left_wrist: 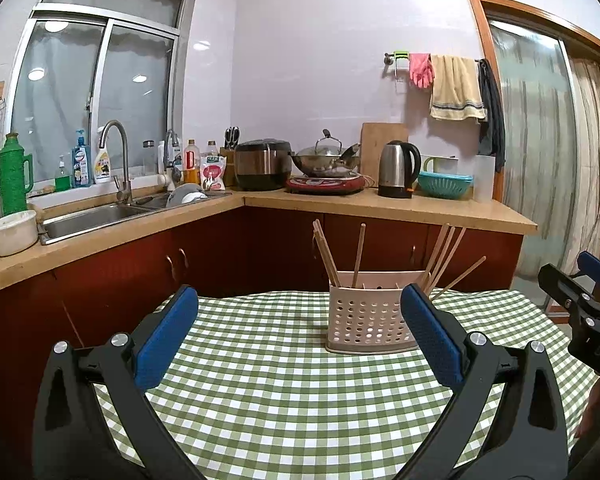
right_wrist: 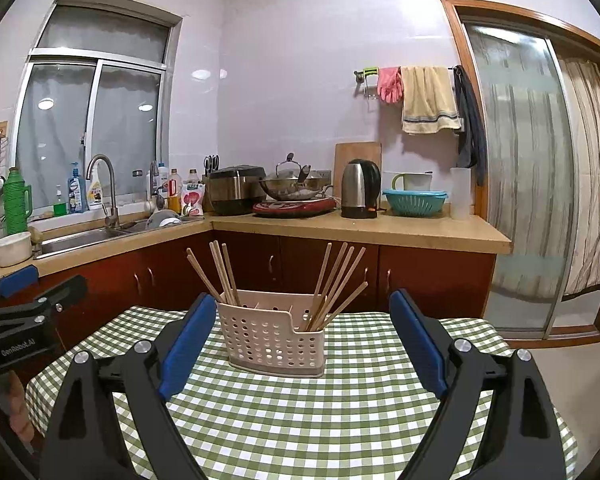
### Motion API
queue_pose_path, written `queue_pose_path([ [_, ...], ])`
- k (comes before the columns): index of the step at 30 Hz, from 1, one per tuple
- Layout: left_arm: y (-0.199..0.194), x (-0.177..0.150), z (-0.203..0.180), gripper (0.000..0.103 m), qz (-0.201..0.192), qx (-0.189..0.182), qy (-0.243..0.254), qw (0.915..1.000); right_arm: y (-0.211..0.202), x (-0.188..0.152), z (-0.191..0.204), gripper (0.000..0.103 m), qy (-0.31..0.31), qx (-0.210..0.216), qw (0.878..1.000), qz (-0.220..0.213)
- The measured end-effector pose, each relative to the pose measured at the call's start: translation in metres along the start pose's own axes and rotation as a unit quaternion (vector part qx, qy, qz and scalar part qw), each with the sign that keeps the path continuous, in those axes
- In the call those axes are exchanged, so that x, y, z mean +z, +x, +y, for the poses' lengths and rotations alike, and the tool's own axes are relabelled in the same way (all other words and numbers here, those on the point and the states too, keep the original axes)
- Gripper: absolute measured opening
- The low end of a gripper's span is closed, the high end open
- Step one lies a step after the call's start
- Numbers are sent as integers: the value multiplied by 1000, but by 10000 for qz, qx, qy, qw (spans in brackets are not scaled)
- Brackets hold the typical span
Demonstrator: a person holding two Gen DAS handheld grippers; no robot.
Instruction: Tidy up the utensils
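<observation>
A beige perforated utensil holder [left_wrist: 366, 322] [right_wrist: 274, 338] stands on the green checked tablecloth [left_wrist: 284, 392] [right_wrist: 300, 420]. Several wooden chopsticks [left_wrist: 358, 254] [right_wrist: 342, 280] stand in it, leaning out at both ends. My left gripper [left_wrist: 298, 300] is open and empty, near side of the holder, which sits toward its right finger. My right gripper [right_wrist: 302, 306] is open and empty, with the holder between and beyond its fingers. Each gripper shows at the edge of the other's view, the right gripper [left_wrist: 580, 280] at right and the left gripper [right_wrist: 36, 286] at left.
A kitchen counter [left_wrist: 380, 206] runs behind the table with a sink [left_wrist: 88, 218], rice cooker [left_wrist: 262, 164], wok [left_wrist: 324, 160], kettle [left_wrist: 398, 168] and teal colander [left_wrist: 444, 184]. A sliding glass door [right_wrist: 532, 184] is at right. The table's far edge lies just behind the holder.
</observation>
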State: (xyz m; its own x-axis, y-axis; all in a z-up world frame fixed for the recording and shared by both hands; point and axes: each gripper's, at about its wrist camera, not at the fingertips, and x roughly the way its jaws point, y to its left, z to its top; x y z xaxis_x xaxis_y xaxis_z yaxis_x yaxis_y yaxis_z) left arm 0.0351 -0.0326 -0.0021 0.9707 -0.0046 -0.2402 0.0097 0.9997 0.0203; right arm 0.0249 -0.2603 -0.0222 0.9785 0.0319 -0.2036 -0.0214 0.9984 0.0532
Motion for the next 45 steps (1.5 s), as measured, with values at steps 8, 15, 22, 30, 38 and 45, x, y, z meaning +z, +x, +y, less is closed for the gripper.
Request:
queue_pose_path([
  [8,-18,2,3,99,-81,27,-18,10000,-14,3,-4,86,28,-36,10000,-82],
  [15,-26,5,3,99,-161,46,-23,9999,-24,7,-2,86,-33,-33,9998,-185],
  [22,-30,5,3,99,-168,32,-41,9998,-27,9,-1,86,-37,-31,9997,-223],
  [30,-32,6,3,99,-169,27,-50,9998,-29,9,1,86,-43,-26,9997,-239],
  [38,-34,6,4,99,-174,26,-87,9998,-29,9,1,86,-46,-31,9997,-241],
  [45,-34,7,8,99,-98,59,-124,9999,-29,9,2,86,-50,-25,9997,-229],
])
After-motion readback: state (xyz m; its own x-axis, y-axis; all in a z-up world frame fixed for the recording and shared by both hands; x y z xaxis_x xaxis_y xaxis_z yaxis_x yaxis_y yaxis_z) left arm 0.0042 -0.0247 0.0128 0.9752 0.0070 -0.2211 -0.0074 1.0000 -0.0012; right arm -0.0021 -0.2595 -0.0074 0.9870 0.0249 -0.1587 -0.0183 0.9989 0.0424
